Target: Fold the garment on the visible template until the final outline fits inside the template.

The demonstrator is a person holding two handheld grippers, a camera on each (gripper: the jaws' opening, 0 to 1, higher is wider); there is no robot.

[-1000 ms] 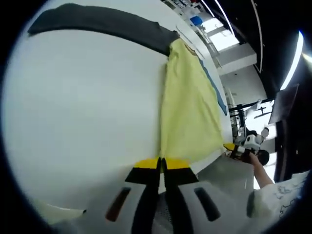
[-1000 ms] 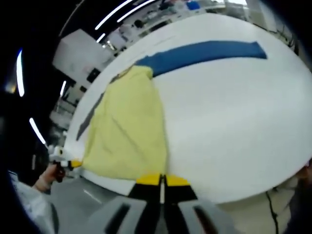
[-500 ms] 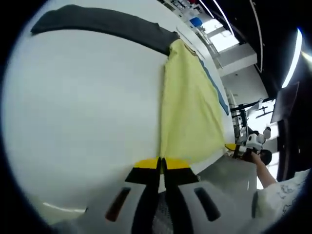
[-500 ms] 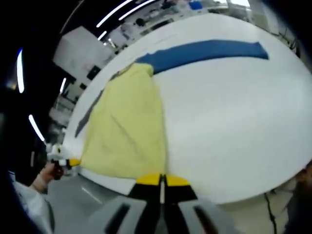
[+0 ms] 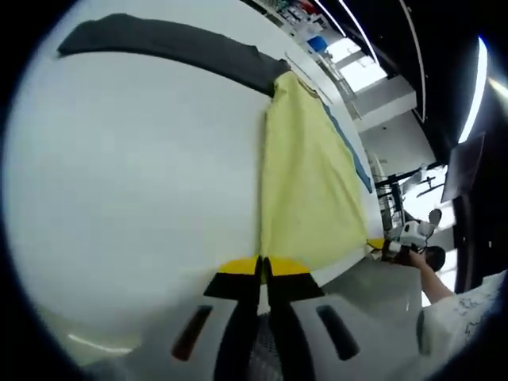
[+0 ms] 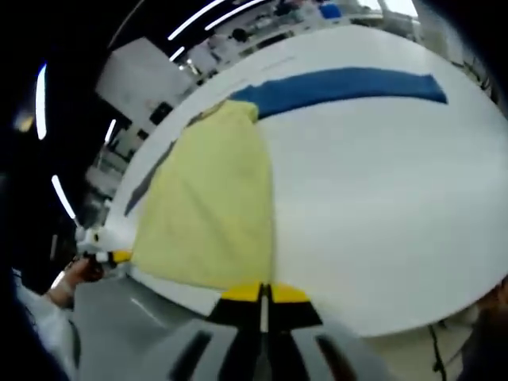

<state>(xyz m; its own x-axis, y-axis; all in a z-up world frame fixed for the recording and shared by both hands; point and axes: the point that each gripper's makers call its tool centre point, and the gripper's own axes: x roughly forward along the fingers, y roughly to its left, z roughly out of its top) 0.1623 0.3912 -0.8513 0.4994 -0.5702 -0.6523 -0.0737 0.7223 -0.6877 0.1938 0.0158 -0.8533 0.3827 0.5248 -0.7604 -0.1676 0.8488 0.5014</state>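
A pale yellow garment [image 5: 305,182] lies flat on the white table [image 5: 135,175], stretching from the near edge to the far side. My left gripper [image 5: 262,267] is shut on its near corner at the table edge. In the right gripper view the same yellow garment [image 6: 210,206] runs away from my right gripper [image 6: 263,293], which is shut on the other near corner. The right gripper [image 5: 394,246] shows in a hand at the right of the left gripper view. In the right gripper view the left gripper [image 6: 101,255] sits at the left.
A dark grey strip [image 5: 175,44] lies across the far side of the table and meets the garment's far end. A blue strip [image 6: 341,83] runs off from that end the other way. A person's sleeve [image 5: 460,317] is at lower right. Floor lies beyond the table edge.
Both views have shifted slightly with the hands. The garment looks a little flatter and smoother in the right gripper view. Both grips hold as before.
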